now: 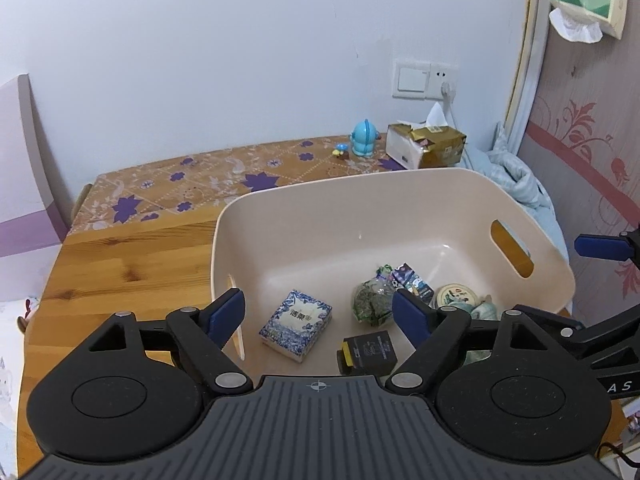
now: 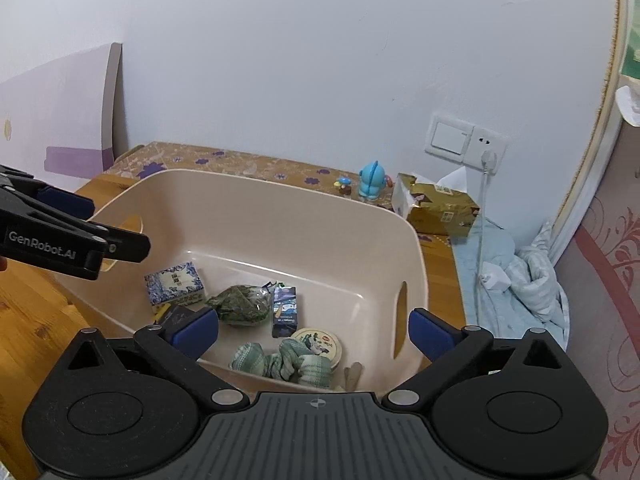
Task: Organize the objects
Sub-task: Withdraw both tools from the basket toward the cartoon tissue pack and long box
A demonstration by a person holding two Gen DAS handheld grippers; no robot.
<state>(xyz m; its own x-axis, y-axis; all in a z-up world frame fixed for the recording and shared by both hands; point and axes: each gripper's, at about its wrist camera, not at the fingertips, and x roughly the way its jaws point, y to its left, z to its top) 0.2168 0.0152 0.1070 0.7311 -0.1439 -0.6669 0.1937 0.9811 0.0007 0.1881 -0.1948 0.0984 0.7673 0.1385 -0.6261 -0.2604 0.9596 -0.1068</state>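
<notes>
A beige plastic bin (image 1: pixel 320 232) (image 2: pixel 260 224) stands on the wooden table. In it lie a blue-and-white patterned box (image 1: pixel 296 324) (image 2: pixel 174 286), a green bag (image 1: pixel 370 304) (image 2: pixel 240 304), a small blue carton (image 1: pixel 412 280) (image 2: pixel 285 312), a round tin (image 1: pixel 456 296) (image 2: pixel 320 344), a black box (image 1: pixel 368 352) and a green-white cloth (image 2: pixel 280 364). My left gripper (image 1: pixel 318 314) hangs open over the bin's near left part, holding nothing. Over the near right part my right gripper (image 2: pixel 313 332) is open wide and empty too.
At the back of the table, on a flowered cloth (image 1: pixel 180 184), stand a blue toy figure (image 1: pixel 364 138) and a gold tissue pack (image 1: pixel 426 146). A plugged-in cable (image 2: pixel 482 216) drops from the wall socket. A crumpled blue blanket (image 2: pixel 528 280) lies right of the table.
</notes>
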